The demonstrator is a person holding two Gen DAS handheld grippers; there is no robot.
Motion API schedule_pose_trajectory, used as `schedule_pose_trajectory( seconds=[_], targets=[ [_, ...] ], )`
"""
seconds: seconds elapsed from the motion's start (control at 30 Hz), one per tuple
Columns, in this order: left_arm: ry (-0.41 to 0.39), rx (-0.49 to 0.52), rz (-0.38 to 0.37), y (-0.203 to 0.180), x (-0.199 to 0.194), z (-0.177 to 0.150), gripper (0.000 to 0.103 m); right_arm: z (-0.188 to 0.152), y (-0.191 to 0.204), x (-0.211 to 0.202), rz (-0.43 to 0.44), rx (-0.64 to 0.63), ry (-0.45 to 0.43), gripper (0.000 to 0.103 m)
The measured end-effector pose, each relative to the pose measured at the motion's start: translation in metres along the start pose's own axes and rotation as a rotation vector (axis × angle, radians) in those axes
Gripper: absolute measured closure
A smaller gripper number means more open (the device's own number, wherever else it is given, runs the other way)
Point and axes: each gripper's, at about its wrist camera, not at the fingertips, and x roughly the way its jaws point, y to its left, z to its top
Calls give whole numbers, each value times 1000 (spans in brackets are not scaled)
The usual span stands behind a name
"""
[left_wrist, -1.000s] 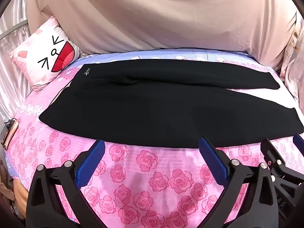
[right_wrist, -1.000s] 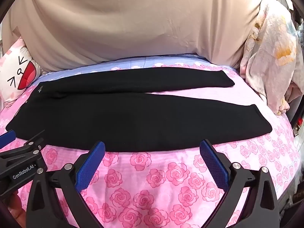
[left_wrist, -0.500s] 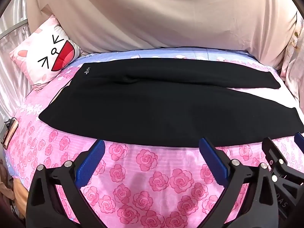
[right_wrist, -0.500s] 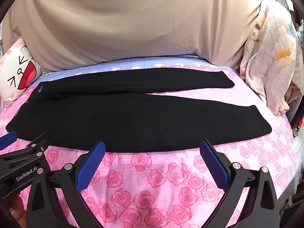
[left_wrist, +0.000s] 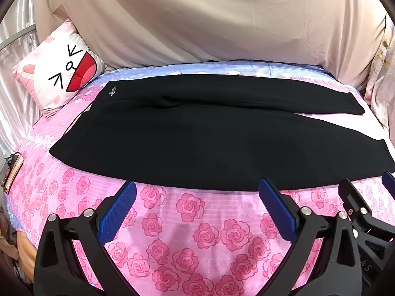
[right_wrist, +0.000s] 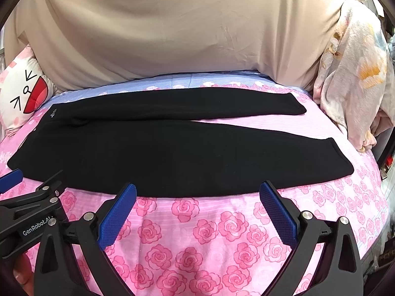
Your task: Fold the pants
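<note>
We see both views evenly and brightly lit, with soft, diffuse light and no hard glare. Ahead of the fingers the black pants (left_wrist: 197, 143) read as a nearly featureless dark mass, folds barely visible. Only faint shadows fall on the rose-print sheet (left_wrist: 192, 234) between the fingers. Focus stays sharp from the blue pads (right_wrist: 118, 214) to the beige drape (right_wrist: 172, 29) beyond. Fisheye distortion bows the bed, and dark vignetting rounds off every corner.

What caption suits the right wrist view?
Open right hand-held gripper poised before black pants spread flat on a rose-print bed.
</note>
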Motion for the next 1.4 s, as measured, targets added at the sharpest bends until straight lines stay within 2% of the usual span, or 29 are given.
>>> schedule_pose_trajectory(
  seconds=[1.4],
  targets=[
    [13, -2, 3, 2, 5, -2, 6, -1, 2, 5, 0, 1, 9, 5]
  ],
)
